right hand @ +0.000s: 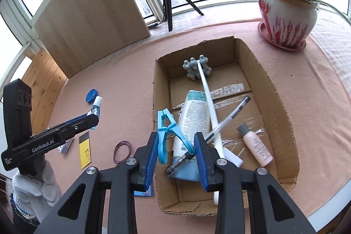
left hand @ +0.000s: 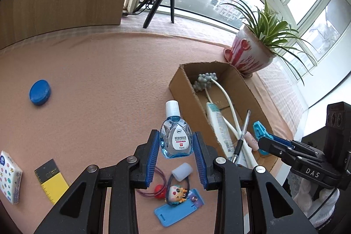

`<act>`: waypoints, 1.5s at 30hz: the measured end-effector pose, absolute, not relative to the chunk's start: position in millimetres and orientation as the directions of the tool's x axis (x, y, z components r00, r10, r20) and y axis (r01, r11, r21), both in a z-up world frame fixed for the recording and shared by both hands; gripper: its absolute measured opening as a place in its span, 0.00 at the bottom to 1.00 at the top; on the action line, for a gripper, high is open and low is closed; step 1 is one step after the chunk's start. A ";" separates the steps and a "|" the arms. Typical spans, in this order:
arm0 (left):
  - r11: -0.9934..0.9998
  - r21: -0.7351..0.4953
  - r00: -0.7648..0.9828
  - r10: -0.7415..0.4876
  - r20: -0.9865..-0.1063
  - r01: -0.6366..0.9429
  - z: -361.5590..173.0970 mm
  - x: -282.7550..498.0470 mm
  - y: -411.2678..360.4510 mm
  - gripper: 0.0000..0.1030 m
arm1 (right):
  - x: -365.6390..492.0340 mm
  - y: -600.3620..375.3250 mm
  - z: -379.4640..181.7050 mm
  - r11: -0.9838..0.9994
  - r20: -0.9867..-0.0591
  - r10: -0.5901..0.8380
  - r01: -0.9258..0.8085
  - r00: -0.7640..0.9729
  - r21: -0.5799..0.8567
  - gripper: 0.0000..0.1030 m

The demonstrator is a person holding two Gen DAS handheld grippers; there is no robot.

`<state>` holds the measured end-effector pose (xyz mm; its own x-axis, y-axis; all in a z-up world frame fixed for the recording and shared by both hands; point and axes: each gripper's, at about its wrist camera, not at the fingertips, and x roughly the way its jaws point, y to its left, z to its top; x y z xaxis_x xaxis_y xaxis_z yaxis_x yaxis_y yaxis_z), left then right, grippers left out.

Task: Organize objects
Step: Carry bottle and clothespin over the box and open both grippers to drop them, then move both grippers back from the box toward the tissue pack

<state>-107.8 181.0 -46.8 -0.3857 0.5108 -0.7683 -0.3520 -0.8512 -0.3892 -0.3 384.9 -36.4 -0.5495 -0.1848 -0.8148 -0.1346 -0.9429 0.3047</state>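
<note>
My left gripper (left hand: 176, 146) is shut on a small blue eye-drop bottle (left hand: 175, 137) with a white cap, held above the pink cloth just left of the cardboard box (left hand: 182, 89). In the right wrist view the left gripper (right hand: 94, 120) shows from the side, the bottle (right hand: 96, 106) sticking out of it. My right gripper (right hand: 176, 142) is shut on a light blue clothes peg (right hand: 167, 128), held over the box's (right hand: 283, 106) near left wall. The box holds a grey-headed massager (right hand: 196, 67), a white tube (right hand: 195, 111), a pen (right hand: 232, 115) and a pink bottle (right hand: 256, 144).
On the cloth lie a blue round lid (left hand: 40, 92), a tissue pack (left hand: 8, 177), a yellow-black card (left hand: 51, 181), hair ties (left hand: 162, 189), a white cap (left hand: 182, 171) and a blue holder (left hand: 177, 209). A potted plant (right hand: 287, 14), a ring-light tripod (right hand: 169, 3) and a wooden board (right hand: 87, 14) stand behind.
</note>
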 end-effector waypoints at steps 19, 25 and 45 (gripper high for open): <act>-0.819 -0.346 -0.327 0.518 -0.791 -0.458 -62.1 -126.3 288.7 0.33 | 24.7 442.5 -43.4 -0.933 -0.826 -0.091 -0.242 -0.556 0.265 0.29; -0.833 -0.341 -0.338 0.502 -0.796 -0.436 -63.8 -130.3 288.2 0.63 | 24.8 443.4 -42.7 -0.936 -0.818 -0.087 -0.235 -0.568 0.262 0.30; -0.878 -0.331 -0.386 0.455 -0.803 -0.347 -57.5 -126.0 210.0 0.63 | 5.4 396.3 -35.6 -0.960 -0.812 -0.107 -0.153 -0.573 0.234 0.55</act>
<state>-126.0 210.0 -57.5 -0.3857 0.4548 -0.8027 -0.3467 -0.8777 -0.3308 5.4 396.3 -35.6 -0.5733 -0.1066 -0.8124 -0.1530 -0.9601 0.2340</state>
